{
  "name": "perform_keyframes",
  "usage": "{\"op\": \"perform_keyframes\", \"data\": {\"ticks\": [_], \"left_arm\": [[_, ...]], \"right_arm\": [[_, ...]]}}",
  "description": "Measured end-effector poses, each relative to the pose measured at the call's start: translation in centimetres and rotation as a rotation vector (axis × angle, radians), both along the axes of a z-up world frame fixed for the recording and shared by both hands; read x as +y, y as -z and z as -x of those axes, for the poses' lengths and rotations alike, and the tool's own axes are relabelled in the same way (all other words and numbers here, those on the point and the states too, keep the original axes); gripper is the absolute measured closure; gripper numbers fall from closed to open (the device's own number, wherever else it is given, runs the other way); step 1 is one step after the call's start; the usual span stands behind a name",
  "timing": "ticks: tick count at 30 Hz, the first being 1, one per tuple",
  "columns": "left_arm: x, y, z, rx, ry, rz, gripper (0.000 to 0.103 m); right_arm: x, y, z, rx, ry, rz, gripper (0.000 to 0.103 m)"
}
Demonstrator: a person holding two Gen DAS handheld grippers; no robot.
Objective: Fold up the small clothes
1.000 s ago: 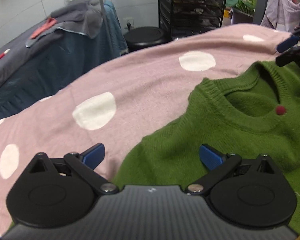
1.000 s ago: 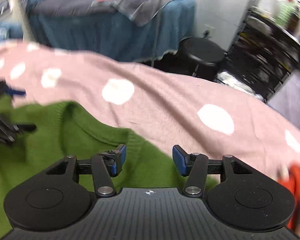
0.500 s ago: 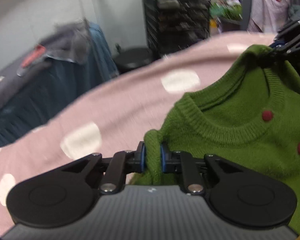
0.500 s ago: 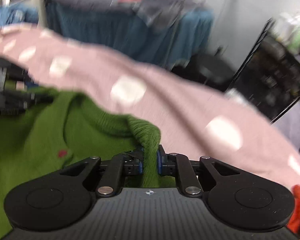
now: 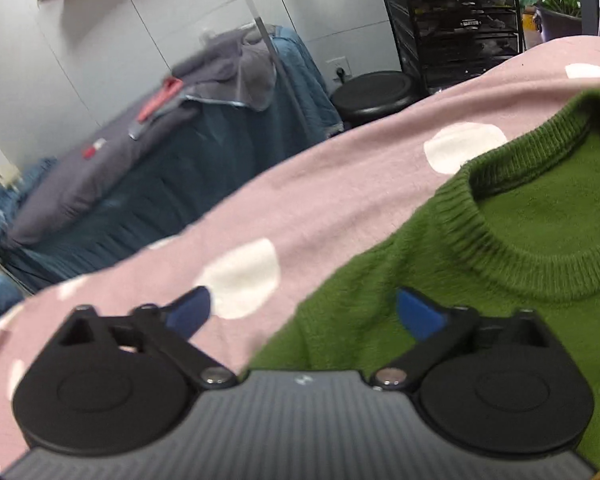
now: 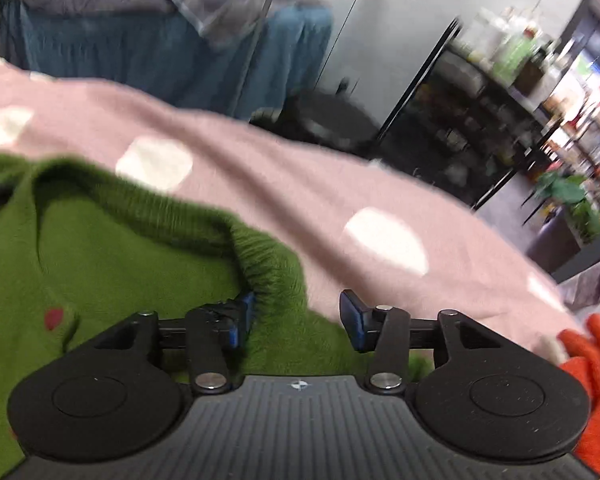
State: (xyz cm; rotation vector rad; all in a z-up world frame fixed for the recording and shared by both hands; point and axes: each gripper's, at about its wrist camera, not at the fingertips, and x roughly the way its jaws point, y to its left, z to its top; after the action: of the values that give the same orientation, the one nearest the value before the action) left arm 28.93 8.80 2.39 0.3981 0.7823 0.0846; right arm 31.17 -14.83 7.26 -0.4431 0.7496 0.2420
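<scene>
A small green knitted sweater (image 5: 480,280) with a ribbed round collar and red dots lies on a pink cloth with white spots (image 5: 300,208). My left gripper (image 5: 304,314) is open over the sweater's left shoulder edge, holding nothing. In the right wrist view the same sweater (image 6: 112,264) fills the left side, its collar edge rumpled upward. My right gripper (image 6: 296,320) is open over the right shoulder, with the green knit between its blue pads (image 6: 350,314) but not pinched.
The pink spotted cloth (image 6: 340,200) covers the work surface. An orange garment (image 6: 592,364) lies at the right edge. Beyond the surface stand a black stool (image 5: 374,92), a blue-draped table with grey cloths (image 5: 172,148) and black shelving (image 5: 460,20).
Half a second ago both grippers were shut on the sweater's shoulders, lifting it. Now both have opened and let it go, and the sweater rests on the pink cloth.
</scene>
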Motion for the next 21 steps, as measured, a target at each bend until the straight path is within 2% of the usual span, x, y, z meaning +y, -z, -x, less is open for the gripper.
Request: {"op": "perform_keyframes", "data": {"ticks": [2, 4, 5, 7, 9, 11, 13, 17, 19, 21], "left_arm": [[-0.6, -1.3, 1.2, -0.034, 0.023, -0.036, 0.000], [-1.0, -3.3, 3.4, -0.082, 0.021, -0.013, 0.000], [-1.0, -4.3, 4.8, -0.099, 0.034, 0.034, 0.000], [-1.0, -5.9, 7.4, -0.118, 0.051, 0.144, 0.000], [-1.3, -6.4, 11.0, -0.095, 0.083, 0.249, 0.000], [-2.1, -5.7, 14.4, -0.033, 0.117, 0.306, 0.000], [-3.2, -4.4, 17.5, 0.022, 0.137, 0.291, 0.000], [-5.0, -1.1, 22.2, 0.107, 0.094, 0.160, 0.000], [-4.8, -0.1, 23.6, 0.138, 0.055, 0.172, 0.000], [-4.1, 0.3, 24.7, 0.107, 0.019, 0.229, 0.000]], "right_arm": [[-0.6, -2.2, 1.9, -0.052, -0.005, -0.073, 0.015], [-1.0, -4.0, 4.3, -0.095, -0.050, -0.139, 0.014], [-1.1, -4.7, 5.7, -0.108, -0.081, -0.162, 0.009], [-1.2, -5.4, 8.6, -0.107, -0.124, -0.217, 0.009], [-1.6, -5.7, 11.6, -0.044, -0.195, -0.286, 0.013], [-1.8, -5.2, 14.9, 0.028, -0.258, -0.346, 0.016], [-2.0, -4.0, 17.8, 0.099, -0.284, -0.373, 0.016], [-2.5, -1.0, 22.4, 0.140, -0.264, -0.318, 0.016], [-3.2, 0.3, 23.6, 0.158, -0.213, -0.303, 0.014], [-3.8, 1.9, 24.1, 0.156, -0.156, -0.245, 0.011]]}}
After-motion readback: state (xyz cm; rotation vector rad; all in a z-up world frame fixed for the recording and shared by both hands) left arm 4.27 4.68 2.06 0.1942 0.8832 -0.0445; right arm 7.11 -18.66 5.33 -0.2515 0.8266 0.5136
